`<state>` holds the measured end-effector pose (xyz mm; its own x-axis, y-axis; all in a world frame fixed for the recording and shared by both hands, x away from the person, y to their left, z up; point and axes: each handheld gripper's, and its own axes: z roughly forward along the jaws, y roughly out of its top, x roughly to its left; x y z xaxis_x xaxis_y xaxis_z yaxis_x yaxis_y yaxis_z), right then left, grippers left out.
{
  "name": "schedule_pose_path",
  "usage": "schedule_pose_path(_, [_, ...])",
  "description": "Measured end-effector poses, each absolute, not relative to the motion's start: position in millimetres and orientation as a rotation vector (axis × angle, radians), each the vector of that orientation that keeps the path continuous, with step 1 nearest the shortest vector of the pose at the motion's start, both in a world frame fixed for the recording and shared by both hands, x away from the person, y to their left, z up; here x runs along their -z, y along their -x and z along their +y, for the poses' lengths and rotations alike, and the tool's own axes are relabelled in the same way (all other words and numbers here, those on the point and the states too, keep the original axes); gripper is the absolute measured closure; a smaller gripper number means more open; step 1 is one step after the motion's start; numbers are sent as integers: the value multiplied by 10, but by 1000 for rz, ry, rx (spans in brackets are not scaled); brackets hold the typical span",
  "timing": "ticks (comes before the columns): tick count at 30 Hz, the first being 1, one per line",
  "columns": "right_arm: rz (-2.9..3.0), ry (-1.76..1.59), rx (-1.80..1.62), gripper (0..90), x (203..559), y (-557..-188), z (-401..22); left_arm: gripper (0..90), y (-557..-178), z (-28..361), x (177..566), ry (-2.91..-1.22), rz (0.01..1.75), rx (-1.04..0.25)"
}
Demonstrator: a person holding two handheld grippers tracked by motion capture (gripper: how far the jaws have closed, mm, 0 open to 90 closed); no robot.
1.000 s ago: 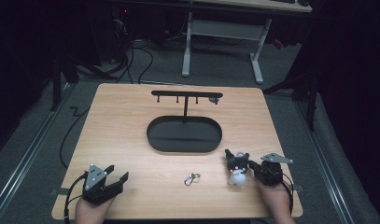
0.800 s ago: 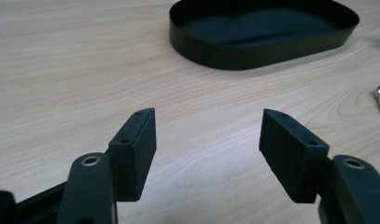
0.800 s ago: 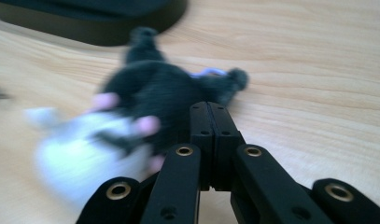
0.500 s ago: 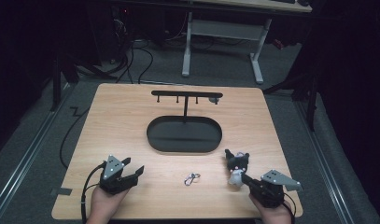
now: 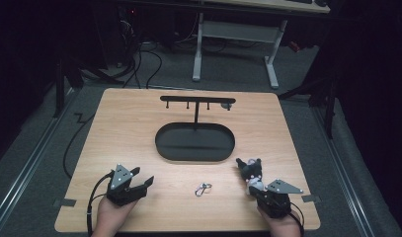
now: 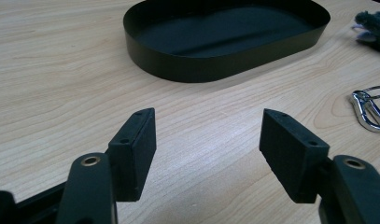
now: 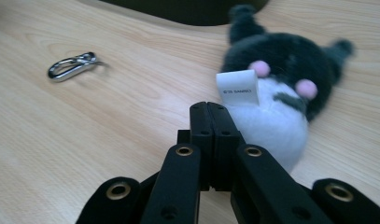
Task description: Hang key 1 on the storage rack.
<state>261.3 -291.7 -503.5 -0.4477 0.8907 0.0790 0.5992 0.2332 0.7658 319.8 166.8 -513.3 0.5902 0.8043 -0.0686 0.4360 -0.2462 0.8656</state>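
Note:
A black and white plush toy (image 5: 251, 174) with pink cheeks (image 7: 276, 79) lies on the wooden table (image 5: 129, 128), right of centre near the front. My right gripper (image 5: 258, 191) sits just behind it at the table's near edge. Its jaws are pressed together with nothing between them, and the tips (image 7: 211, 108) stop beside the toy's white tag. My left gripper (image 5: 142, 177) rests at the front left, open and empty (image 6: 208, 119). A small silver carabiner (image 5: 203, 188) (image 6: 367, 109) (image 7: 71, 65) lies between the two grippers.
A black oval tray (image 5: 161, 143) (image 6: 201, 72) sits mid-table. A black T-shaped stand with hooks (image 5: 196, 101) rises behind it. Bare wood lies to the left of the tray. A grey floor, cables and a desk frame (image 5: 233, 44) lie beyond the table.
My left gripper has moved right along the near edge, away from the front left corner. My right gripper has drawn back toward the near edge, away from the plush toy, which stayed put.

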Motion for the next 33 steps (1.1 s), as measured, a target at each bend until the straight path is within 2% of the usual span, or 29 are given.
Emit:
schedule_pose_path(9, [2081, -1421, -1074, 895, 5016, -2588, -3113, 370, -3204, 1639, 5137, -1885, 992, -481])
schedule_pose_path(14, [2127, -1371, -1085, 876, 5015, -2600, -2989, 366, -3190, 1648, 5120, -1879, 996, -473])
schedule_pose_path(17, [2163, -1346, -1090, 855, 5033, -2641, -2898, 330, -3184, 1637, 5064, -1915, 977, -392])
schedule_pose_path(22, [2197, -1311, -1103, 806, 5054, -2690, -2810, 330, -3039, 1639, 5099, -2001, 916, -478])
schedule_pose_path(33, [2262, -1280, -1011, 720, 5016, -2872, -2560, 300, -3030, 1917, 5126, -1907, 969, -466])
